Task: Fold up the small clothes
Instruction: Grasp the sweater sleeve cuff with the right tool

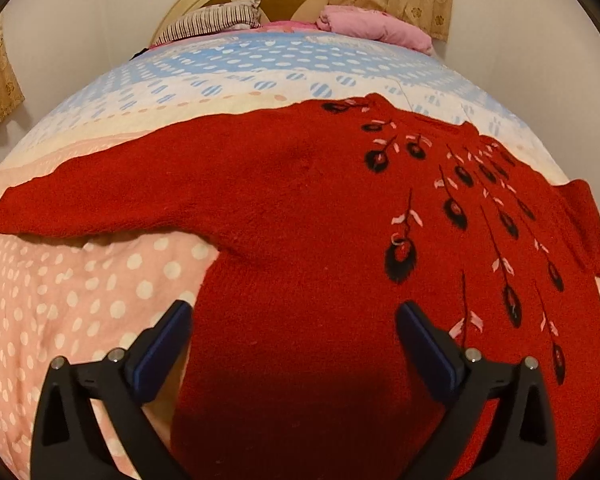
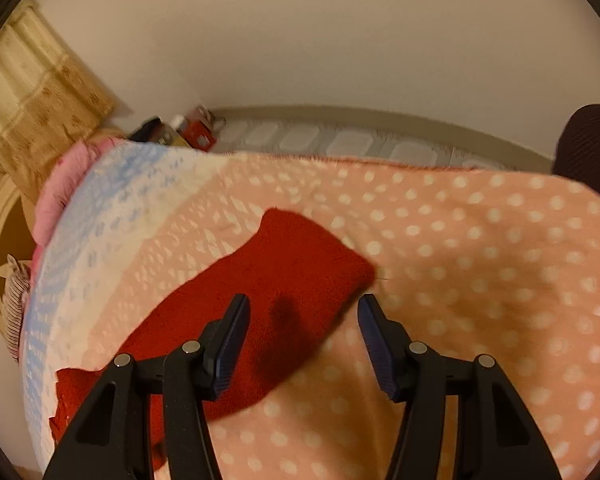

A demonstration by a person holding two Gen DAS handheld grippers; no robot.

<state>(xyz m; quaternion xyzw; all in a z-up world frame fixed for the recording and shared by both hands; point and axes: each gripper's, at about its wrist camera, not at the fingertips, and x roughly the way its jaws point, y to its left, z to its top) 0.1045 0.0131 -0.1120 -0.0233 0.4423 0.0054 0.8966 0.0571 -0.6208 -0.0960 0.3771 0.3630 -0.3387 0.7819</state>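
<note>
Two black grippers, left (image 1: 294, 328) and right (image 2: 304, 320), spread wide, fuzzy red knit sweater (image 1: 300, 208), dotted fleece blanket (image 1: 80, 292).

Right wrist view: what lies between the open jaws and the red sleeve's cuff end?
Only the red sweater sleeve's own fabric, lying on the dotted pink blanket; the right gripper hovers open above it, nothing intervening.

Warm dim indoor light, heavy fisheye edge warp w/ dark vignette; right-wrist view motion-blurred.
</note>
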